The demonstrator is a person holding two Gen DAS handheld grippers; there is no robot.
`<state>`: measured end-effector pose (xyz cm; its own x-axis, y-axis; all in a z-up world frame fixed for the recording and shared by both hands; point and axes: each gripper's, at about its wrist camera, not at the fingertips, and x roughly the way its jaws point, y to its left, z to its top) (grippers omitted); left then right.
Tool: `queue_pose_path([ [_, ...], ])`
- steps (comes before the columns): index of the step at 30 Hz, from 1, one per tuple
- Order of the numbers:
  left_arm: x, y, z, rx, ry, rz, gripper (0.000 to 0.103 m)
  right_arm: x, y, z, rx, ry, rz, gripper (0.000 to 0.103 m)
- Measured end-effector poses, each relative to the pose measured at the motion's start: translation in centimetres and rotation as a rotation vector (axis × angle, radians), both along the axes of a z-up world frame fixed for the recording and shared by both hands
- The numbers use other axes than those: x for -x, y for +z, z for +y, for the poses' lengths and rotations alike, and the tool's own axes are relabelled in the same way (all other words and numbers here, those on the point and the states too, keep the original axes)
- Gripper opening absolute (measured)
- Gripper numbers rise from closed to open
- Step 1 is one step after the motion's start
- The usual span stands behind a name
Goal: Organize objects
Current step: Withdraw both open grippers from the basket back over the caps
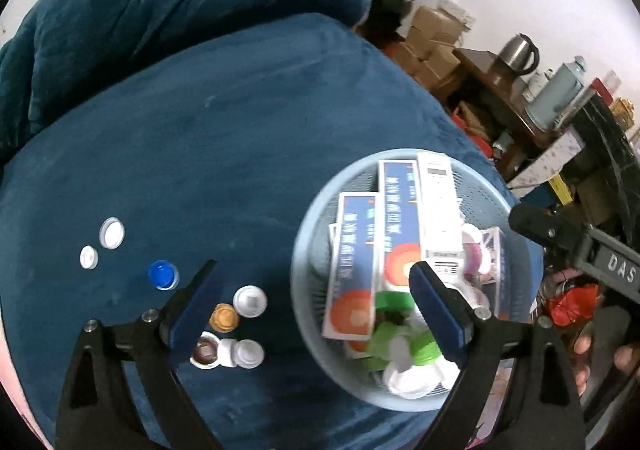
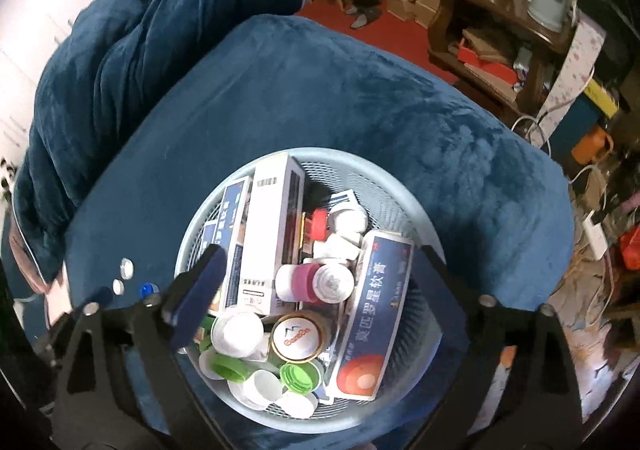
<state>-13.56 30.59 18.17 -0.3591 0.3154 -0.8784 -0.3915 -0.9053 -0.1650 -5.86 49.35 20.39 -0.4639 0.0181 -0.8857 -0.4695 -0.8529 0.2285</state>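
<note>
Both pairs of jaws stand spread wide with nothing pinched between them. Left gripper (image 1: 316, 302) hangs over the blue blanket (image 1: 240, 129), its left finger above the loose caps and its right finger over the near-left rim of the basket (image 1: 298, 262). Right gripper (image 2: 320, 274) hangs straight above the basket (image 2: 400, 185), one finger at each side of it.

That light blue basket sits near the blanket's right edge, filled with upright blue-and-white boxes (image 1: 358, 250), a white box (image 2: 272, 234), a pink-banded bottle (image 2: 304, 282), a gold-rimmed jar lid (image 2: 298, 336), green caps (image 2: 298, 372) and white caps (image 2: 236, 330).

Left of the basket, loose on the blanket, lie a white cap (image 1: 250, 301), a gold cap (image 1: 224, 318) touching it, an opened flip-top cap (image 1: 208, 350) joined to another white cap (image 1: 248, 354), a blue cap (image 1: 163, 274), and farther toward the left edge two small white caps (image 1: 112, 232) side by side
</note>
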Motion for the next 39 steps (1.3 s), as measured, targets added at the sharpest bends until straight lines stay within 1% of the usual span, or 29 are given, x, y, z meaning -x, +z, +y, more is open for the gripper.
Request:
queue_pose_path([
  [1,0.1,0.0,-0.2,0.002,0.005,0.0,0.094,0.2,0.0,-0.3,-0.007,0.01,-0.005,0.103],
  [6,0.5,-0.1,-2.0,0.01,0.025,0.0,0.094,0.9,-0.2,-2.1,-0.037,0.067,-0.031,0.103],
  [15,1.2,-0.4,-4.9,0.026,0.072,-0.011,0.094,1.9,-0.5,-4.4,-0.061,0.127,-0.047,0.103],
  [29,1.7,-0.8,-9.0,0.042,0.126,-0.024,0.095,3.3,-0.8,-7.9,-0.068,0.187,-0.053,0.103],
  [34,1.9,-1.1,-11.0,0.048,0.154,-0.03,0.095,3.8,-0.9,-9.5,-0.068,0.216,-0.056,0.103],
  [39,2.1,-2.0,-13.7,0.066,0.192,-0.046,0.095,4.4,-1.1,-11.2,-0.072,0.248,-0.057,0.103],
])
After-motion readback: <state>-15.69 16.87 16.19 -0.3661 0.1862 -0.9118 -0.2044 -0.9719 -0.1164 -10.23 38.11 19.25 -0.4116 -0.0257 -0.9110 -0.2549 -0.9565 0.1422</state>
